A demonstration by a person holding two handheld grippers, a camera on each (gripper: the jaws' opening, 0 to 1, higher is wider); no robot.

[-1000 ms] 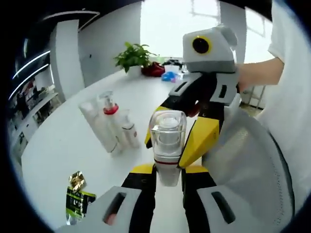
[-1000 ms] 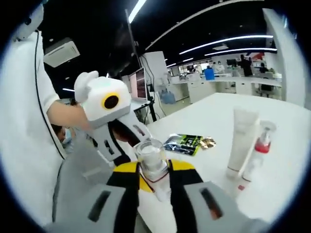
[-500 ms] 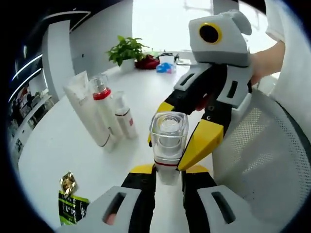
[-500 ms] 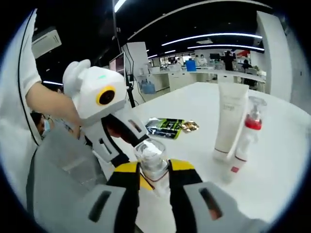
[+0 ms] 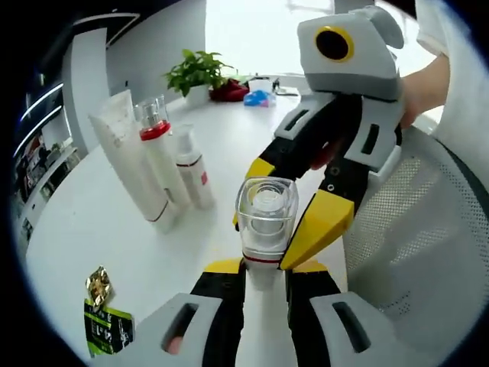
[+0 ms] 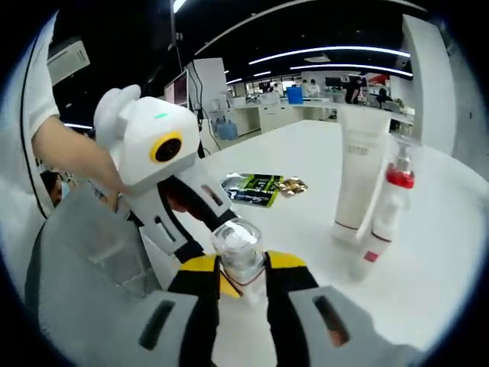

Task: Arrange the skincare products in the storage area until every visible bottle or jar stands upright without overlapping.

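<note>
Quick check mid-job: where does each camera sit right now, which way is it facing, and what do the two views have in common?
Left gripper view: rides the left gripper, facing the right gripper, white tube and potted plant; a forearm shows.
Right gripper view: rides the right gripper, facing the left gripper, the tube and sachets; an arm shows.
Shared: both grip the clear bottle over the white table.

Clear jar (image 5: 266,222) with red band; white tube (image 5: 131,170); red-collared pump bottle (image 5: 157,157); green-black sachet (image 5: 107,327).
</note>
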